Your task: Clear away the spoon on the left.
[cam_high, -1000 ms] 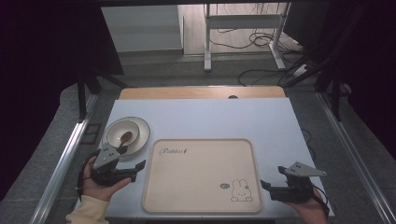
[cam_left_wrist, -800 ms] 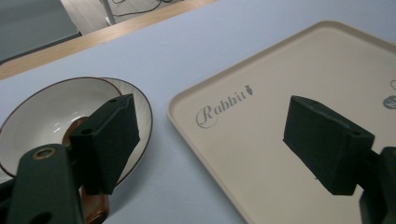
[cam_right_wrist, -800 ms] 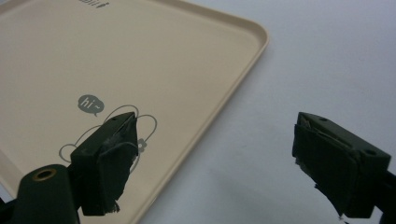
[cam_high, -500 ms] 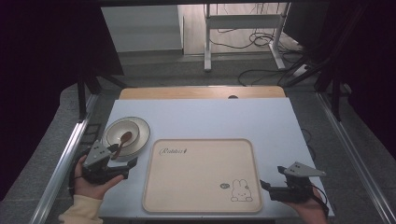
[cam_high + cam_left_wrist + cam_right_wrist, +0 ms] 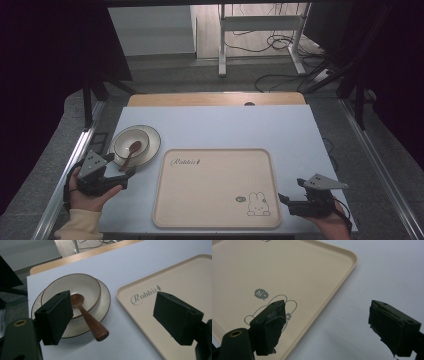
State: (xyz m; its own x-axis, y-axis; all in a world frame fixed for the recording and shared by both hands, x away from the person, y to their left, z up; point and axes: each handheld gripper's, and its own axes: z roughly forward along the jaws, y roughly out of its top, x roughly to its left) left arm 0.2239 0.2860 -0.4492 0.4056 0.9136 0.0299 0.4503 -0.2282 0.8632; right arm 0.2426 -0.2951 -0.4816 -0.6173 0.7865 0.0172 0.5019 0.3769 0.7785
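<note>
A pale blue-white table [image 5: 220,127] carries everything, with a strip of bare wood along its far edge; on it, toward the left, sits a cream plate [image 5: 152,145] with a dark rim; just beside the plate, apart from it, a beige tray [image 5: 215,185] lies flat at the near middle, printed with "Rabbit" and a small rabbit drawing

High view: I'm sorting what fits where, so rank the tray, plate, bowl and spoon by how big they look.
1. Tray, clearly largest.
2. Plate.
3. Bowl, sitting on the plate.
4. Spoon, smallest, leaning in the bowl.
</note>
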